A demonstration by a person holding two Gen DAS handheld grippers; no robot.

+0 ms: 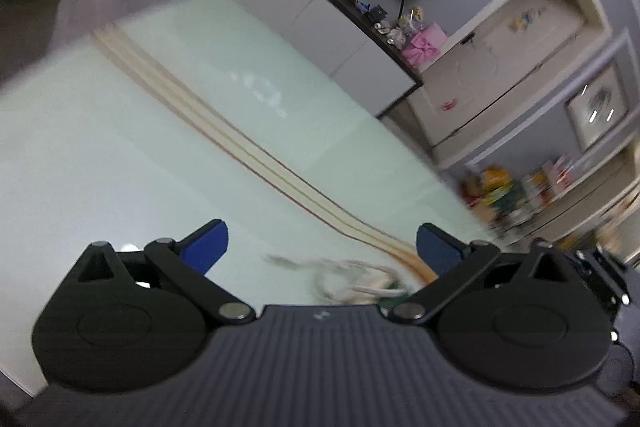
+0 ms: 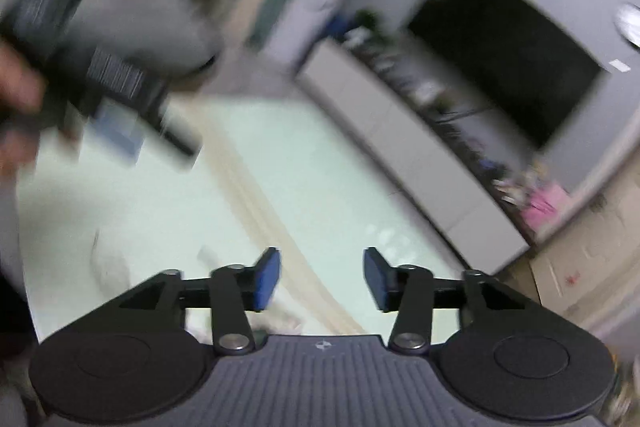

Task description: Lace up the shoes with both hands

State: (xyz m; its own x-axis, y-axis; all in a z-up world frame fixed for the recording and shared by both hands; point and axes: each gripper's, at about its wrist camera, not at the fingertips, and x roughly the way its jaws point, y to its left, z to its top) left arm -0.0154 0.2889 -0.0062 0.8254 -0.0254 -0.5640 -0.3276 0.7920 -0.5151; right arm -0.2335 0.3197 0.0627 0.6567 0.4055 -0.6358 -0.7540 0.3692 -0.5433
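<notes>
The left gripper (image 1: 322, 247) is hovering with jaws spread wide, gripping nothing. Just beyond it, at 6 o'clock in its view, blurred pale laces (image 1: 352, 277) are lying on the pale green table (image 1: 120, 155). The right gripper (image 2: 322, 277) is gaping moderately, also empty. At 10 o'clock, a hand (image 2: 18, 83) is gripping the other device.

Black linkage tongs (image 1: 322, 247), blue pads (image 2: 267, 279), ribbed grey housing.

The right gripper (image 2: 322, 279) hangs with fingers (image 2: 267, 281) apart above the pale green table (image 2: 320, 187), gripping nothing.
</notes>
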